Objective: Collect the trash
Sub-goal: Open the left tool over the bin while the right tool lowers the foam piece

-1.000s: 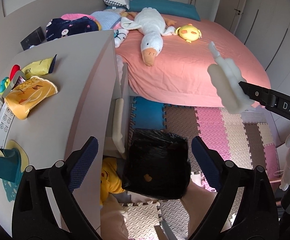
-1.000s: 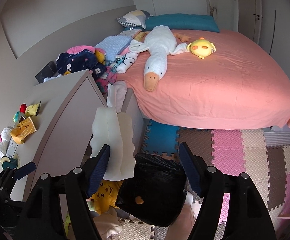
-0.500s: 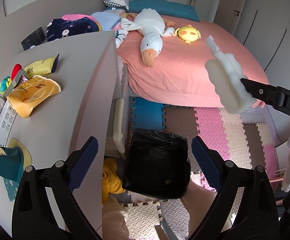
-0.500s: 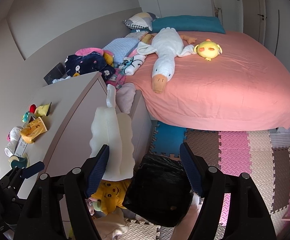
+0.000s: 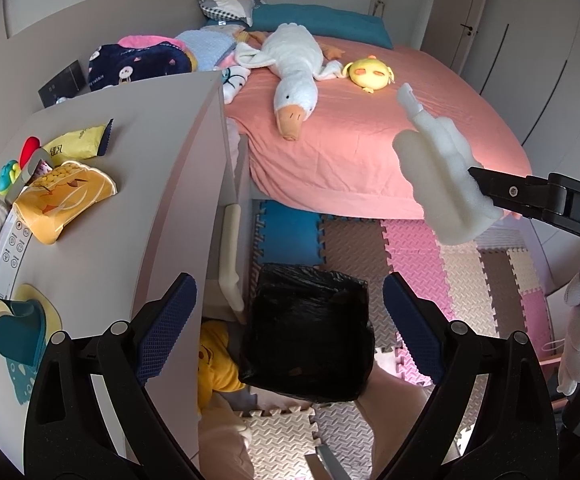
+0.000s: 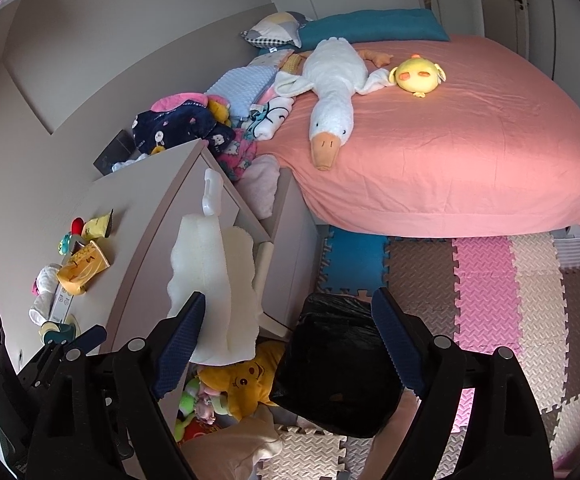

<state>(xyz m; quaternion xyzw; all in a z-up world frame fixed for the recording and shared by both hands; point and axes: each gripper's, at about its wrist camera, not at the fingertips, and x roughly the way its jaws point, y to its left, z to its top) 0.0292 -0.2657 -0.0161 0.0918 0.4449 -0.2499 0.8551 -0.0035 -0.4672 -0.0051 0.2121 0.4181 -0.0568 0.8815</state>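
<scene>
A bin lined with a black bag (image 5: 310,332) stands on the foam floor mats below both grippers; it also shows in the right wrist view (image 6: 338,368). A white foam scrap (image 6: 217,284) clings to the left finger of my right gripper (image 6: 290,340), whose jaws stand wide apart. In the left wrist view the same foam (image 5: 438,184) hangs at that finger's tip, above and right of the bin. My left gripper (image 5: 290,320) is open and empty over the bin. Yellow snack wrappers (image 5: 61,196) lie on the beige cabinet top (image 5: 129,152).
A pink bed (image 6: 450,140) carries a white goose plush (image 6: 330,92) and a yellow chick plush (image 6: 418,74). Clothes pile up beside the bed (image 6: 185,124). Yellow plush toys (image 6: 241,380) lie by the bin. A teal cup (image 5: 17,332) stands on the cabinet.
My right gripper has risen a little with the foam stuck to its left finger. The left gripper has stayed nearly still over the bin.
</scene>
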